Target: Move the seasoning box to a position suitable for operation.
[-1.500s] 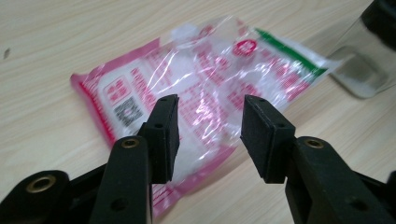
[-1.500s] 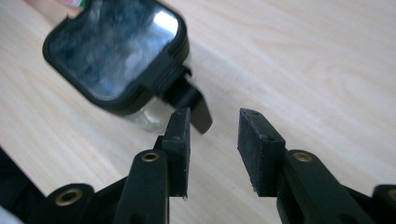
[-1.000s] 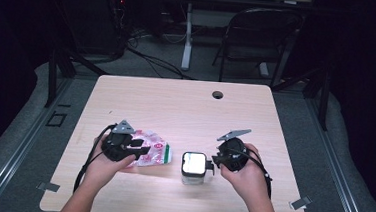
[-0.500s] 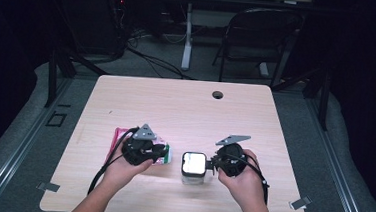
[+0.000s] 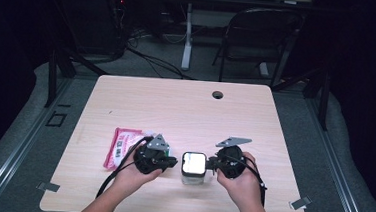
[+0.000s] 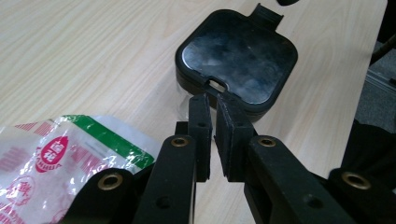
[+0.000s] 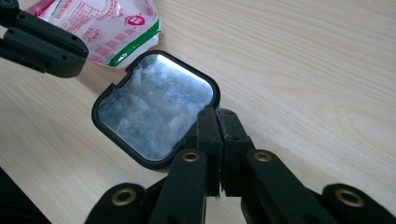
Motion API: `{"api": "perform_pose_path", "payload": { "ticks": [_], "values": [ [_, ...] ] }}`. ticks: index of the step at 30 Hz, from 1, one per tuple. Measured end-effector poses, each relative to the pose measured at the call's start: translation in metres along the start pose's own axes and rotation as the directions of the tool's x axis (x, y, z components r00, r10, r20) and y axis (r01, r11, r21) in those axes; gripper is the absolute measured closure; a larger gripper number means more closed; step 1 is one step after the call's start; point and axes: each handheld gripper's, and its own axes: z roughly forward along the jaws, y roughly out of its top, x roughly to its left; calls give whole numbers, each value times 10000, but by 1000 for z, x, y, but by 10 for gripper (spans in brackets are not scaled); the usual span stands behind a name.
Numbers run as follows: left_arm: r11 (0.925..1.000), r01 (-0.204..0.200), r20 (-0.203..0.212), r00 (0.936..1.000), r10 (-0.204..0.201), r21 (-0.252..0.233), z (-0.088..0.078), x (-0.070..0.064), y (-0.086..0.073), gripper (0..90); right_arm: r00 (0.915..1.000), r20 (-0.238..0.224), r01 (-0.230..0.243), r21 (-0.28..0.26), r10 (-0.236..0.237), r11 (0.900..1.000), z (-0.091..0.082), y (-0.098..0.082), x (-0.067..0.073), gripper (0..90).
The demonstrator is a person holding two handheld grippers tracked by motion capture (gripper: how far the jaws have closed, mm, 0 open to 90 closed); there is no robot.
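Observation:
A small square container (image 5: 194, 166) with a black lid and a glossy window stands near the table's front edge, between my two grippers. The left gripper (image 5: 172, 161) is just left of it. In the left gripper view its jaws (image 6: 212, 109) are almost together with nothing between them, tips at a notch in the lid's (image 6: 238, 56) rim. The right gripper (image 5: 212, 163) is shut, its tips (image 7: 217, 119) against the lid's (image 7: 156, 107) edge on the opposite side. A red, white and green snack pouch (image 5: 123, 146) lies flat to the left of the left gripper.
The wooden table (image 5: 185, 111) has a round cable hole (image 5: 218, 94) near its far edge. A folding chair (image 5: 256, 35) and desk legs stand beyond the table. A black cable (image 5: 116, 173) trails from the left gripper toward the front edge.
The left gripper has moved right, off the pouch, up to the container's left side. The pouch now lies uncovered. The right gripper has edged left toward the container.

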Motion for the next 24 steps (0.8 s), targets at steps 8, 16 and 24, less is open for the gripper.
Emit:
{"api": "perform_pose_path", "payload": {
  "ticks": [8, 16, 24],
  "values": [
    [9997, -50, 292, 9996, 43, 237, 7, -4, -5, 853, 9999, -121, -103, 296, 106, 9995, 6, 0, 1, 879],
    [9984, -346, 466, 9984, 325, 443, 14, -12, -7, 858, 9999, -92, -87, 306, 90, 9995, 5, 0, 1, 874],
    [9967, -537, 308, 9982, 519, 612, 17, -15, -8, 871, 9997, -160, -193, 198, 196, 9996, 6, -2, -2, 878]
  ]
}}
